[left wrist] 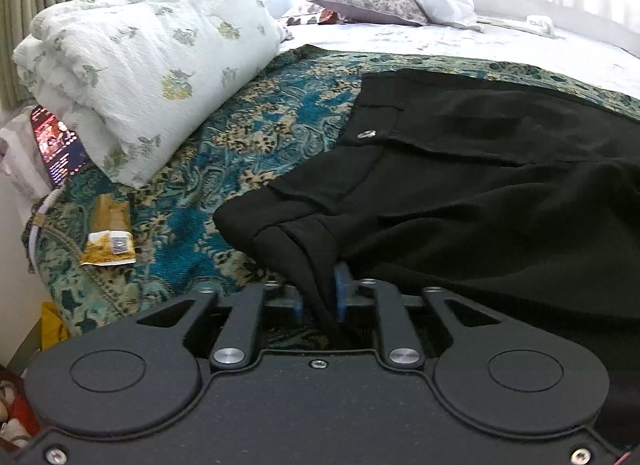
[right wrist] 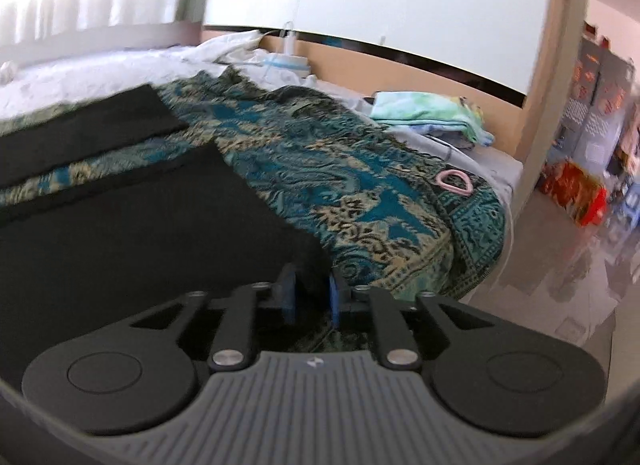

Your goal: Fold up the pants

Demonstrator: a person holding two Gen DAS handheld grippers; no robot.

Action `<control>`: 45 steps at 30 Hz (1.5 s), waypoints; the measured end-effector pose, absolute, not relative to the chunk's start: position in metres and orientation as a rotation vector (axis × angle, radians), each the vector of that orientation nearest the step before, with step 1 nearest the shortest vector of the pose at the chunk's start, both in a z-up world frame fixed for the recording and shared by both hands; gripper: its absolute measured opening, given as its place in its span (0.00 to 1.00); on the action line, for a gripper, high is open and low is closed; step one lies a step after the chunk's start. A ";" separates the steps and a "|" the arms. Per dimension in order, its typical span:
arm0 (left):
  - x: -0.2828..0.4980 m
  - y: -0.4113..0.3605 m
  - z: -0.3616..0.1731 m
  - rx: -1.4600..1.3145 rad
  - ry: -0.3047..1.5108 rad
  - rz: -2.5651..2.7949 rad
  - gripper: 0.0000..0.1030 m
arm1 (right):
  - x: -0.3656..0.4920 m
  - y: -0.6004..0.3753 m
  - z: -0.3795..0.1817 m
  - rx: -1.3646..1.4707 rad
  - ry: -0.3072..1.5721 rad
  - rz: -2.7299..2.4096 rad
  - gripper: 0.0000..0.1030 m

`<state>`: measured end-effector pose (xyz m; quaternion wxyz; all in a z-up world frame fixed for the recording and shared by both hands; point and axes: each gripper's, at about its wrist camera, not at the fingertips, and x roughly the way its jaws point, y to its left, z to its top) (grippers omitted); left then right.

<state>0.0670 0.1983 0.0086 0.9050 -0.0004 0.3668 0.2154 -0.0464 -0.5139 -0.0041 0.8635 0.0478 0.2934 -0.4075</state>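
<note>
Black trousers (left wrist: 480,185) lie spread on a bed (left wrist: 520,49), waistband with its metal button (left wrist: 366,133) toward the pillows. Left gripper (left wrist: 320,297) points obliquely down at the near waist corner; a fold of the black cloth passes between its blue-padded fingers (left wrist: 341,293), which stand slightly apart around it, so whether the pads press the fabric cannot be told. Right gripper (right wrist: 312,297), likewise angled downward, sits at the hem corner of the nearer trouser leg (right wrist: 140,233); its fingers (right wrist: 334,297) stand apart with the cloth edge between them, not visibly clamped. The second leg (right wrist: 80,125) lies farther off, a strip of coverlet showing between the two. A teal and tan patterned coverlet (left wrist: 224,153) covers the near part of the bed, over a white sheet. Surroundings: a rolled floral quilt (left wrist: 140,65) just left of the trousers, two pillows (left wrist: 368,1) by the curtained window, a lit phone (left wrist: 58,143) and a torn yellow packet (left wrist: 108,241) near the bed's left edge, a pink ring (right wrist: 454,181) on the coverlet, folded cloths (right wrist: 432,113) by the headboard, and a glossy tiled floor (right wrist: 568,285) beyond.
</note>
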 end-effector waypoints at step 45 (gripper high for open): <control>0.333 0.195 0.055 -0.431 0.856 0.402 1.00 | 0.201 -0.451 0.086 0.453 0.465 -0.575 1.00</control>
